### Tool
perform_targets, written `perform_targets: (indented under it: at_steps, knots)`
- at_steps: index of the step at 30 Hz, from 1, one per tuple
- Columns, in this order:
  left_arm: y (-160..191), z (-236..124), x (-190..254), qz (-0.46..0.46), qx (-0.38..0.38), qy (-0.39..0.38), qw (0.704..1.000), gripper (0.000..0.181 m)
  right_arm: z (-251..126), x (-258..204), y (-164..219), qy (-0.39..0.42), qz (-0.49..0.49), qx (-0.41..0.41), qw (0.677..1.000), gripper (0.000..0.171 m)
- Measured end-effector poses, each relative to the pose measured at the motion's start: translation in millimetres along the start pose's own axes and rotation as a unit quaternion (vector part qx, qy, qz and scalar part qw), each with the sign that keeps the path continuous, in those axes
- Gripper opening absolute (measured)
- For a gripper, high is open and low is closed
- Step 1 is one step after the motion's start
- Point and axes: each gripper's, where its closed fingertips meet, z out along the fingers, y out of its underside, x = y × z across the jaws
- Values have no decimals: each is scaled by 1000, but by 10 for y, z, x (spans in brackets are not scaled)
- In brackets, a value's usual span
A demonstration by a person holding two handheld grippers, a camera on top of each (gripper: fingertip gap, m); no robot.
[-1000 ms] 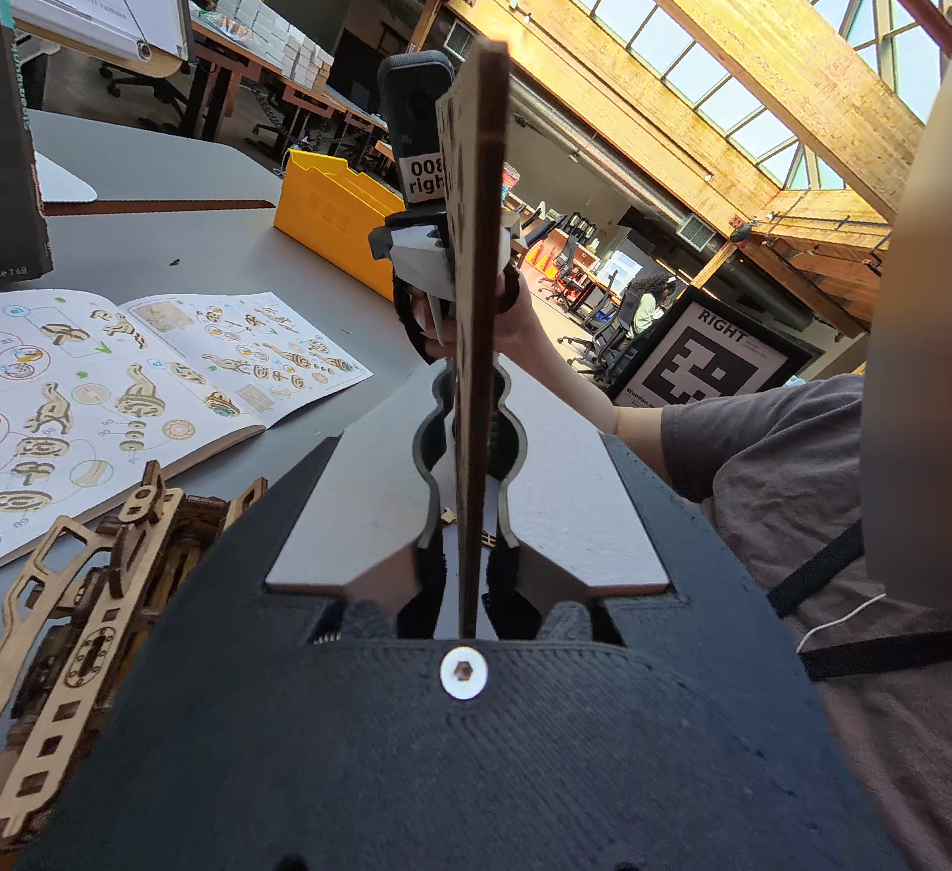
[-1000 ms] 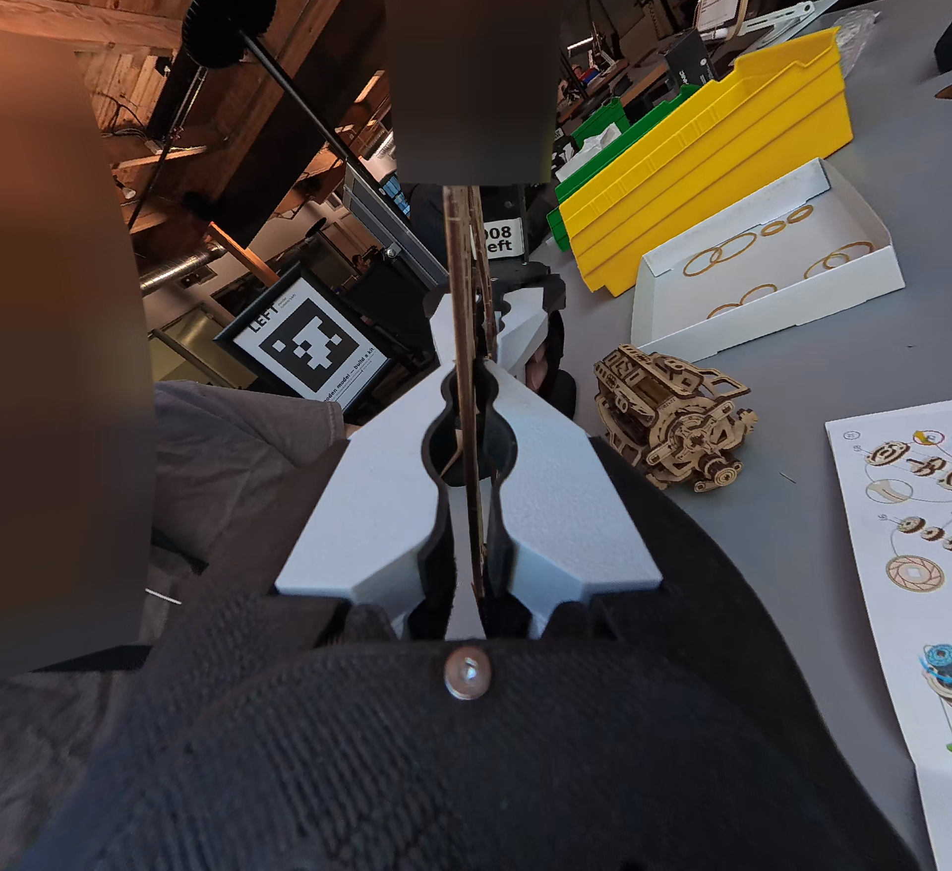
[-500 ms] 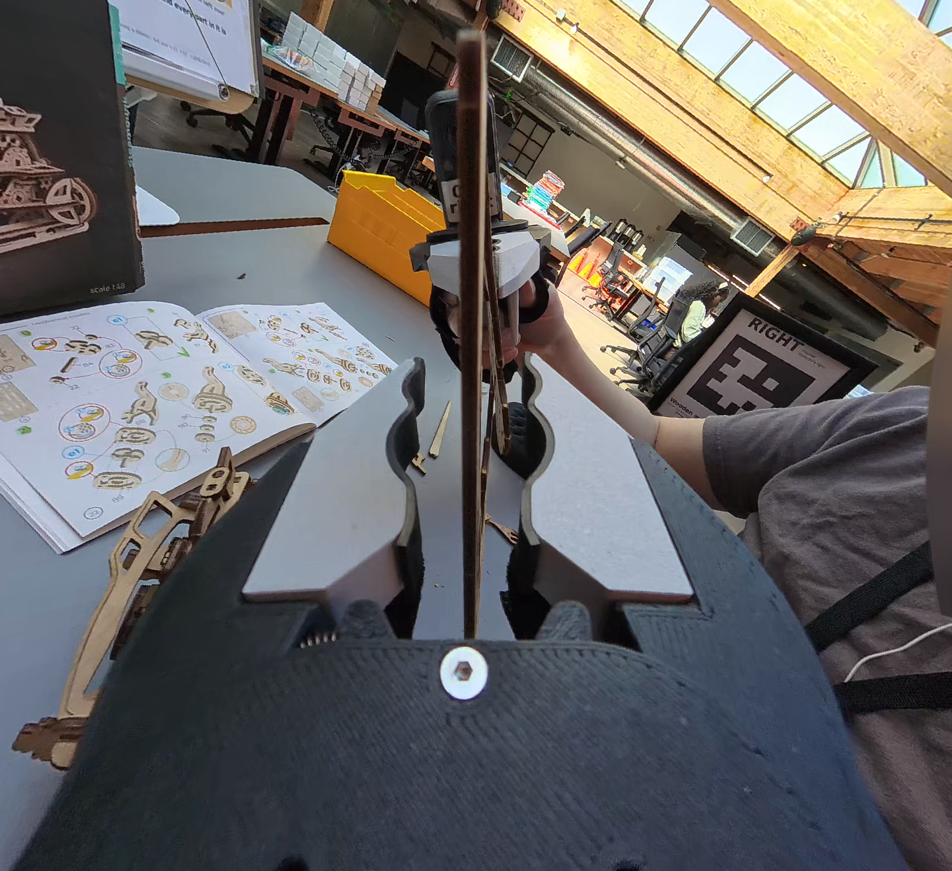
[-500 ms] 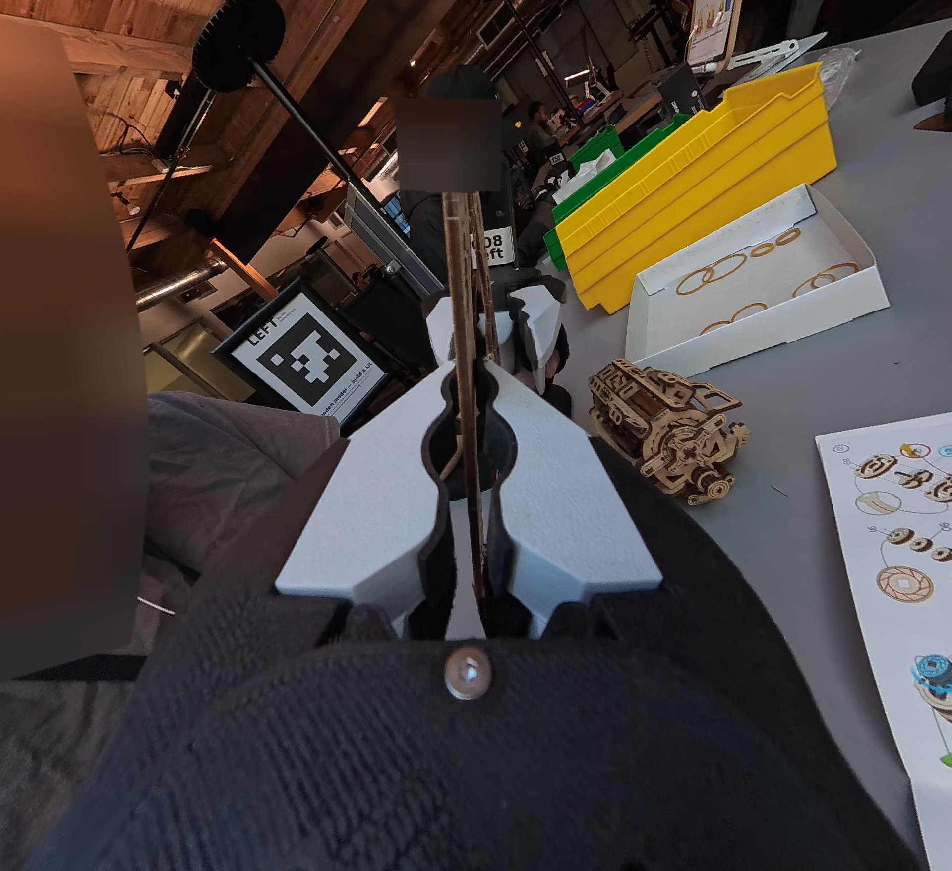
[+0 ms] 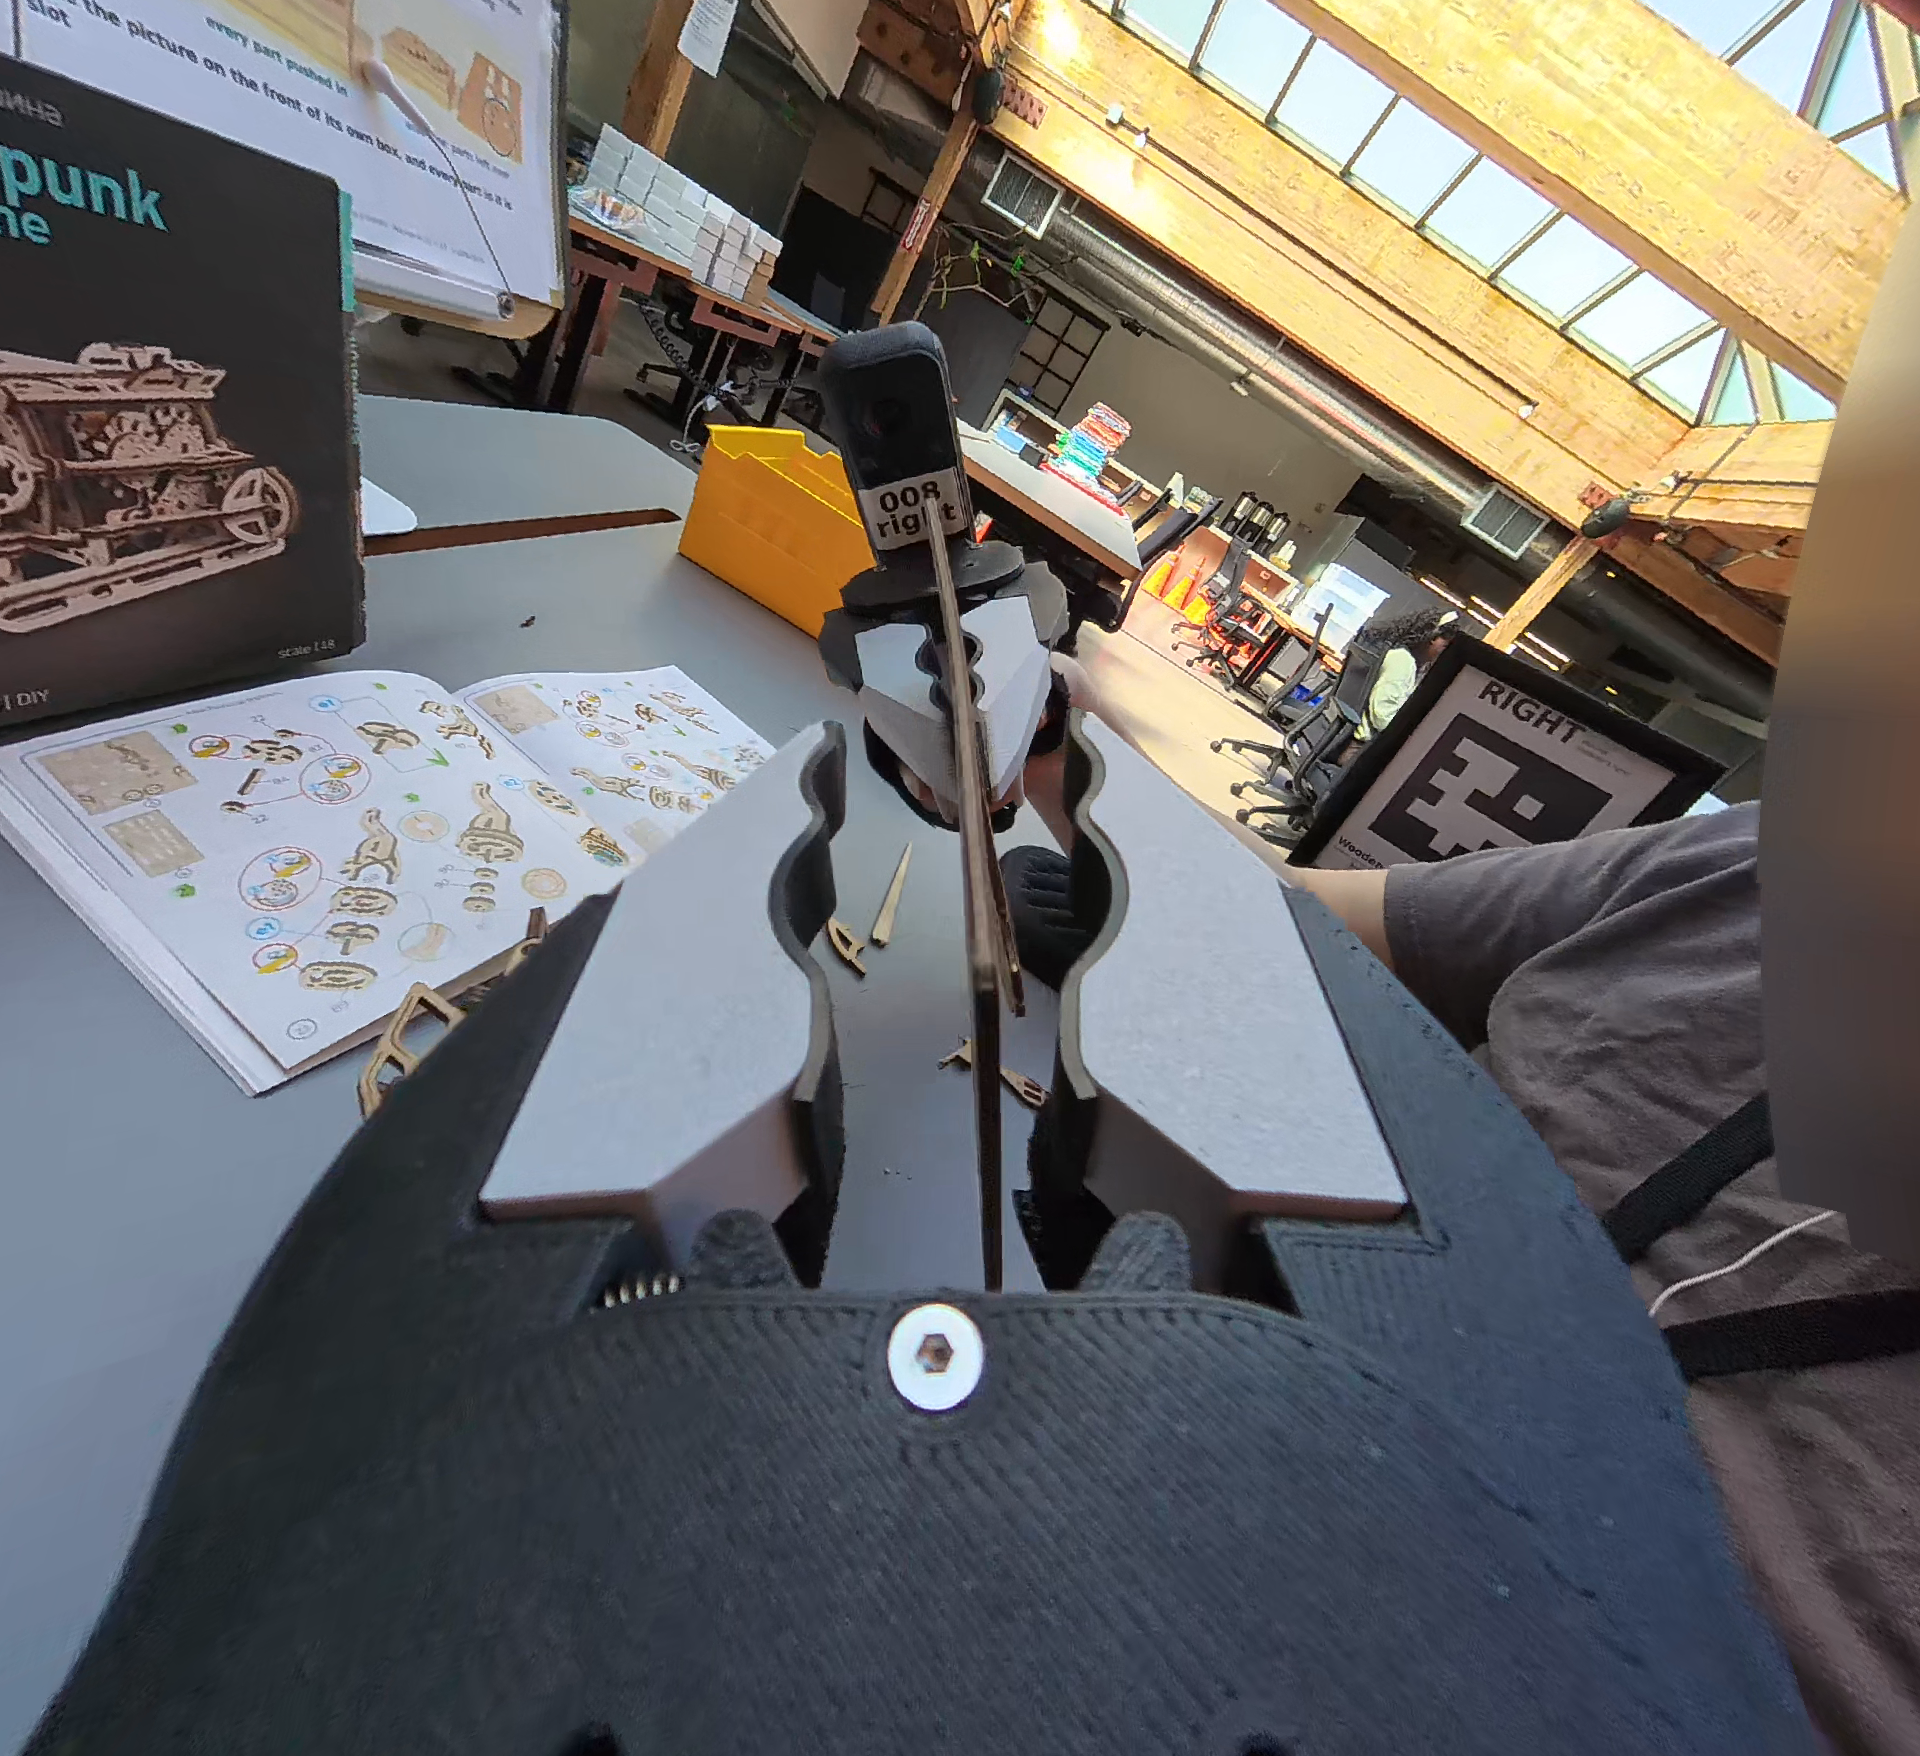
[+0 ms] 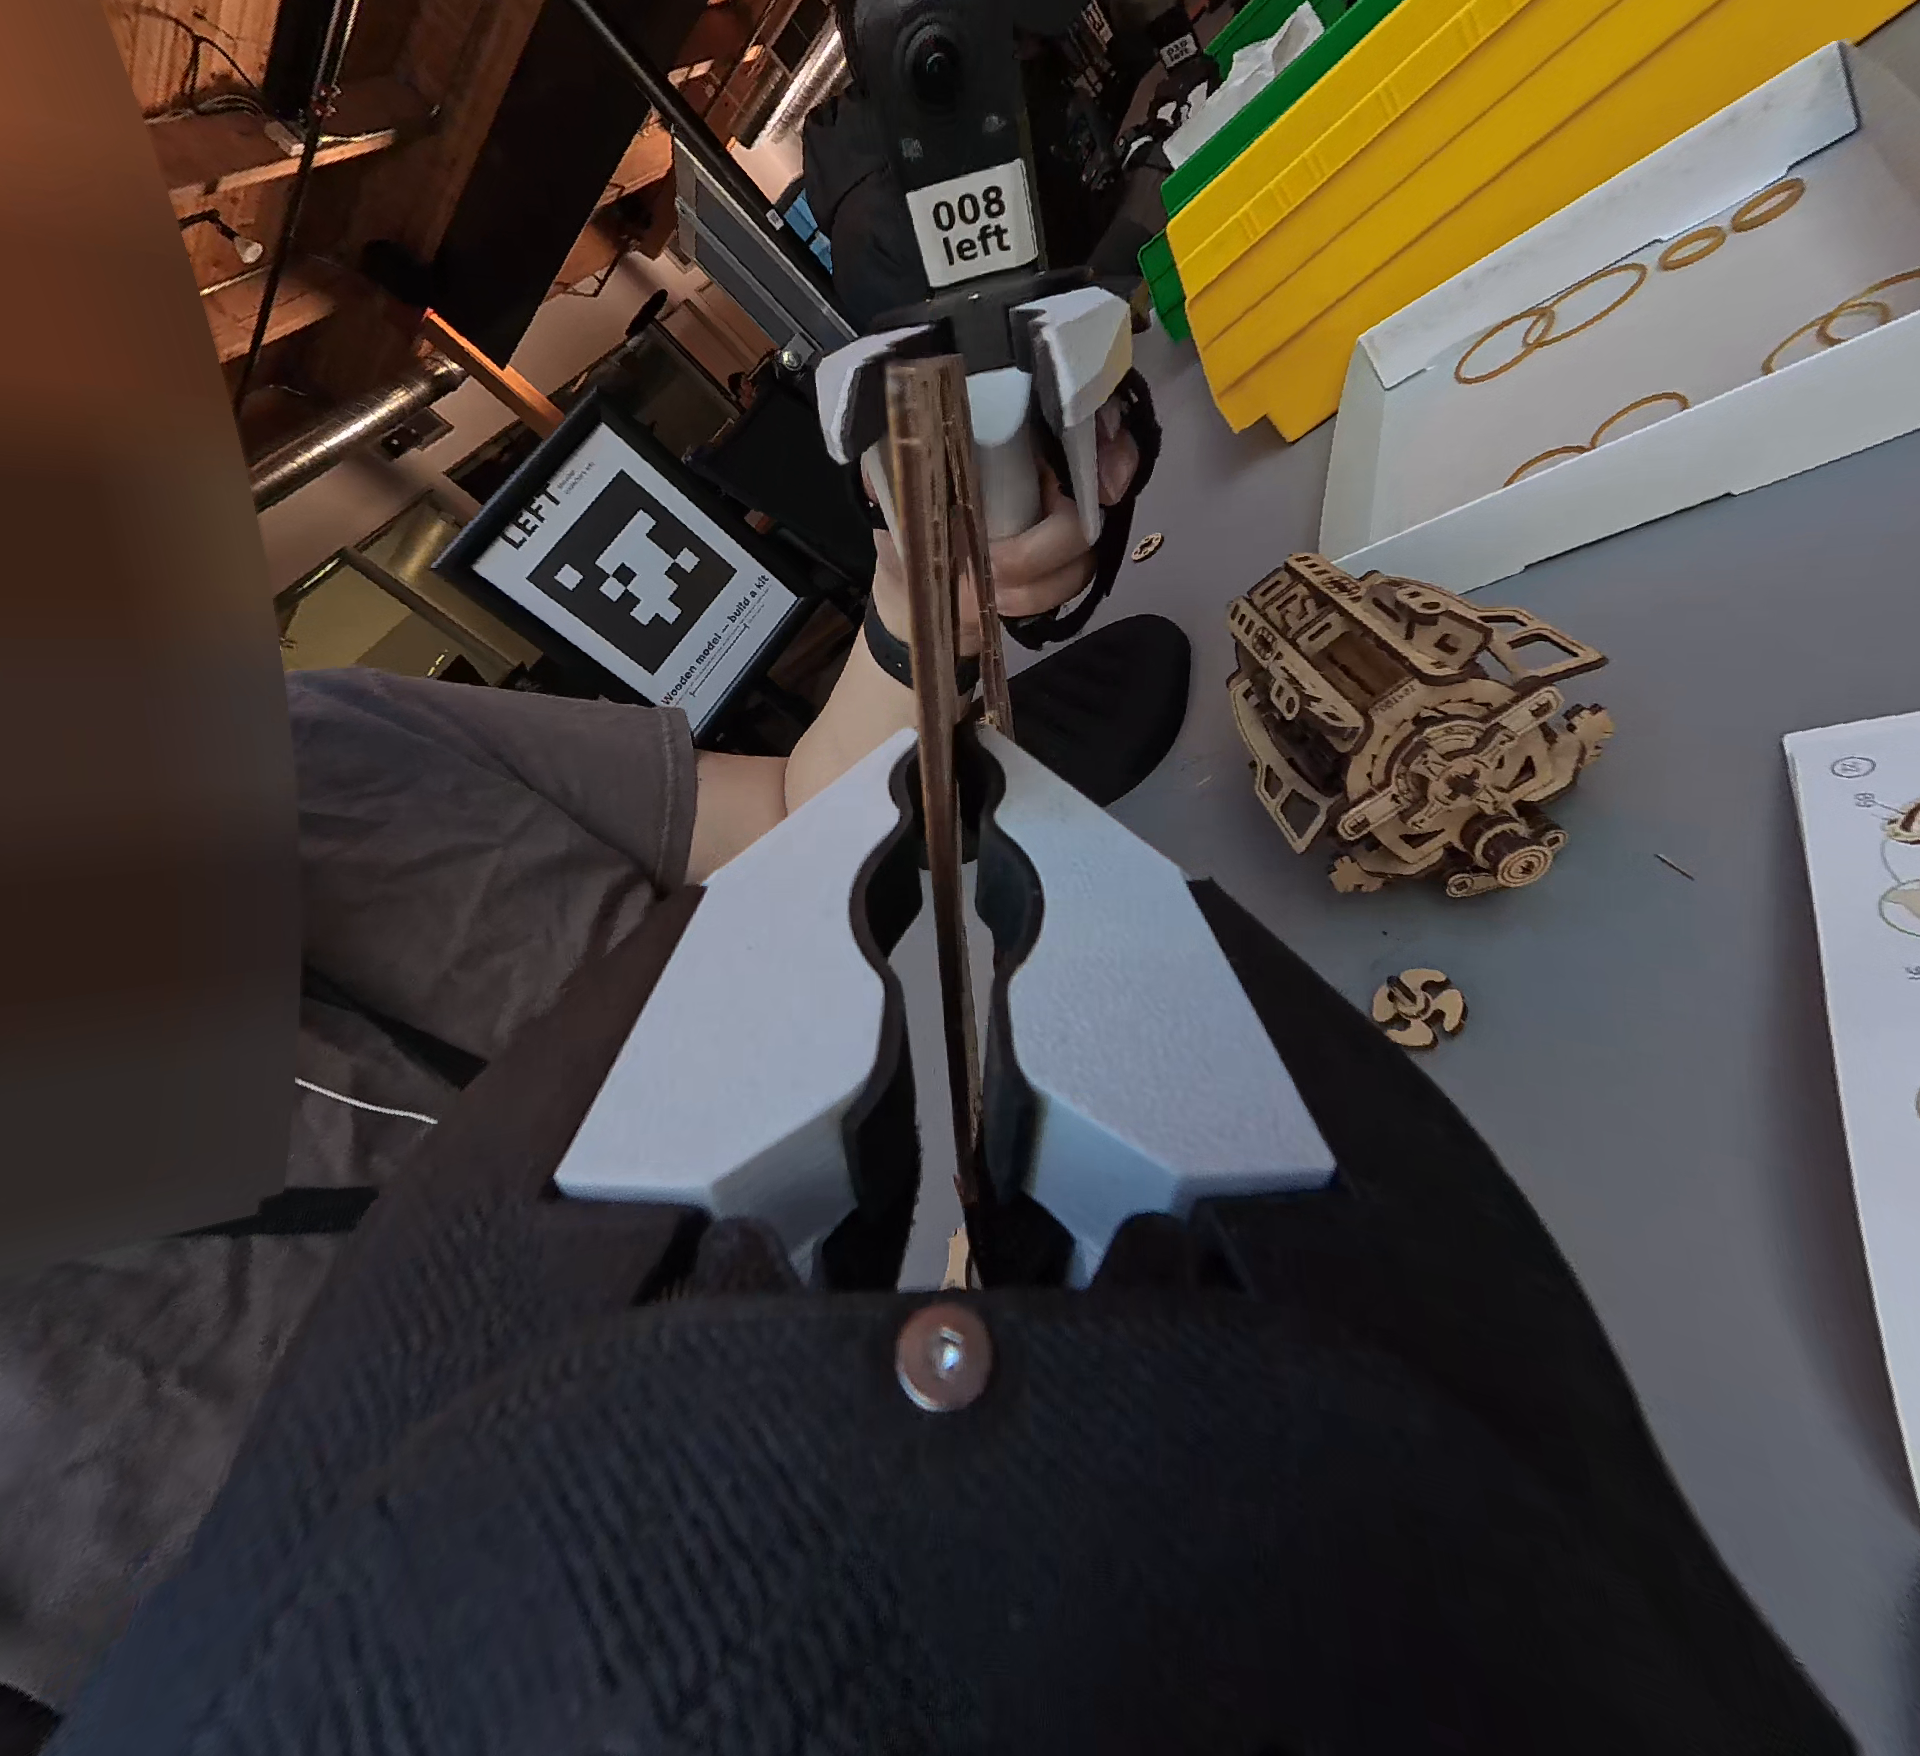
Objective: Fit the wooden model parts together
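Note:
A thin wooden parts sheet (image 6: 935,563) is seen edge-on. My right gripper (image 6: 954,756) is shut on it near its lower end. In the left wrist view the sheet (image 5: 977,875) runs between the spread fingers of my left gripper (image 5: 953,730), which is open and does not grip it. The right gripper's white fingers (image 5: 894,678) clamp the far end there. The left gripper (image 6: 982,480) also shows open in the right wrist view. A partly built wooden engine model (image 6: 1403,730) stands on the grey table (image 6: 1662,1187).
An open instruction booklet (image 5: 364,833) and a black kit box (image 5: 166,418) lie to the left. Yellow bins (image 6: 1507,96) and a white tray (image 6: 1558,480) with rings stand behind the model. A small round wooden part (image 6: 1418,1010) and loose slivers (image 5: 894,896) lie on the table. One gripper's finger ends stand about 6 cm off the other's.
My left gripper has opened and let go of the wooden sheet, and has tilted down toward the table. The right gripper still holds the sheet.

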Motion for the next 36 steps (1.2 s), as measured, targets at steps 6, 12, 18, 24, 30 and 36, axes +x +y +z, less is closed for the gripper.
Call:
perform_targets:
  at_steps: [6, 12, 18, 24, 30, 36]
  knots:
    - [31, -12, -1, 22, -11, -4, 1000, 23, 81, 46, 123, -11, 0, -23, 1000, 1]
    - [136, -76, 0, 24, -58, -7, 998, 23, 135, 132, 307, -7, -7, -66, 998, 1]
    - [305, -74, -2, -7, -103, 16, 995, 20, 177, 141, 379, -16, -9, -79, 997, 1]
    - [374, -43, -63, -39, -111, 18, 993, 7, 193, 151, 405, -21, -5, -82, 996, 1]
    - [381, -35, -104, -53, -107, 15, 993, 1, 178, 133, 401, -34, 0, -78, 996, 4]
    - [427, -36, -145, -52, -120, 2, 991, 1, -145, 184, 142, 46, -63, -39, 996, 28]
